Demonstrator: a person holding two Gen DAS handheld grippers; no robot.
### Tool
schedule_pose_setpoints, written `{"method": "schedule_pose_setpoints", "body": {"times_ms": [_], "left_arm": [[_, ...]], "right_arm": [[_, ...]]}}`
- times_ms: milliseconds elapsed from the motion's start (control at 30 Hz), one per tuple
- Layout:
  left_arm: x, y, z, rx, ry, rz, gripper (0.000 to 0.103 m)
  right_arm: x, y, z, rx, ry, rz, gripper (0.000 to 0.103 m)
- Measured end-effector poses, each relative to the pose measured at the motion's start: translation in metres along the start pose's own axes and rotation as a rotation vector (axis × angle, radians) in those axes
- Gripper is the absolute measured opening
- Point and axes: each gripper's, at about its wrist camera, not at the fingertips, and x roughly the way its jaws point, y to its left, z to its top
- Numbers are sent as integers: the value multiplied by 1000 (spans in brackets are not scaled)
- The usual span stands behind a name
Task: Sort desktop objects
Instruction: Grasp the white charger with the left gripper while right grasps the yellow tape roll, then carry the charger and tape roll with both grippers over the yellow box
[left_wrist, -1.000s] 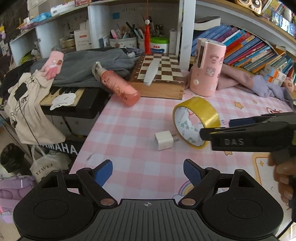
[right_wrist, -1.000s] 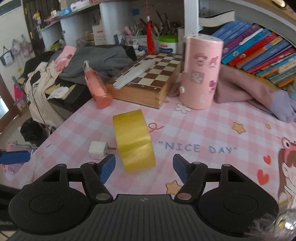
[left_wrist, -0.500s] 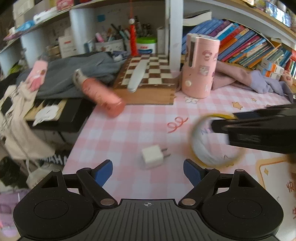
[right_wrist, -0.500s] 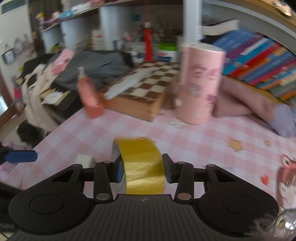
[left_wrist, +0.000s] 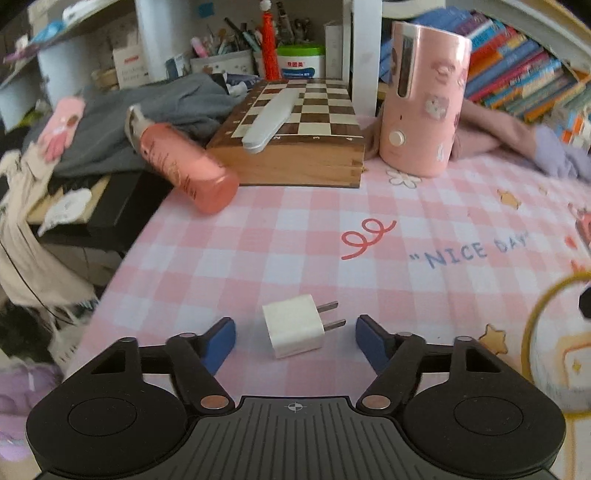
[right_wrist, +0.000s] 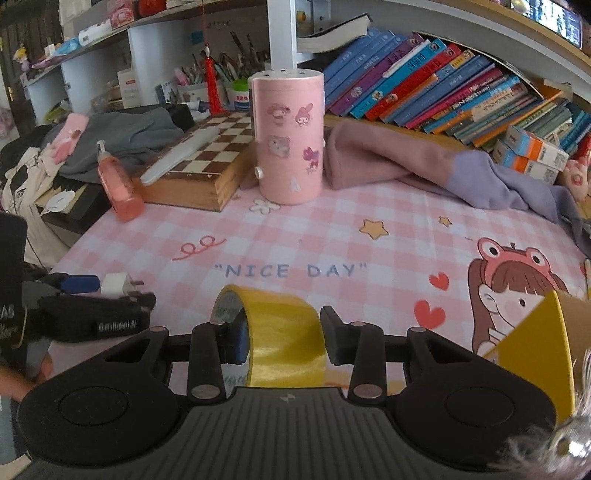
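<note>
Pink checked cloth covered the bench (right_wrist: 369, 236), with a wooden chessboard box (left_wrist: 295, 147) and a tall pink cylindrical container (right_wrist: 288, 140) at its back. Nearer, the right gripper (right_wrist: 282, 341) pinched a roll of yellow tape (right_wrist: 284, 343) by its sides. The left gripper (left_wrist: 295, 336), jaws just closing but apart, straddled a small white plug adapter (left_wrist: 293, 326) lying on the cloth, pads not touching it.

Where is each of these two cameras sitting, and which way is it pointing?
Left wrist: rides the left tool, looking down along its open fingers at a white charger lying between them.
Right wrist: rides the right tool, clamped on a yellow tape roll; the left tool and a bit of hand show at left.
Shared: pink canister, chessboard, charger.
</note>
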Motion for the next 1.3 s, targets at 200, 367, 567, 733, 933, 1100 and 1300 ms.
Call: {"method": "schedule_pose_setpoints", "body": {"times_ms": [200, 367, 567, 733, 933, 1100, 1300], "left_arm": [[-8, 4, -2, -6, -17, -28, 44], [-38, 14, -6, -29, -60, -85, 44], [-78, 23, -15, -46, -94, -136, 44], [-104, 23, -23, -11, -108, -158, 44], [-131, 22, -34, 14, -129, -198, 44], [-151, 22, -42, 23, -145, -235, 44], [-173, 24, -59, 38, -151, -267, 44]], "right_arm": [[-9, 1, -4, 12, -3, -10, 35], [-20, 3, -8, 29, -13, -24, 35], [-35, 8, -16, 34, -17, -25, 35], [-50, 14, -22, 32, -29, -21, 35], [-67, 25, -32, 32, -36, -20, 35], [-83, 33, -42, 48, -45, -21, 35], [-103, 41, -58, 69, -45, -26, 35]]}}
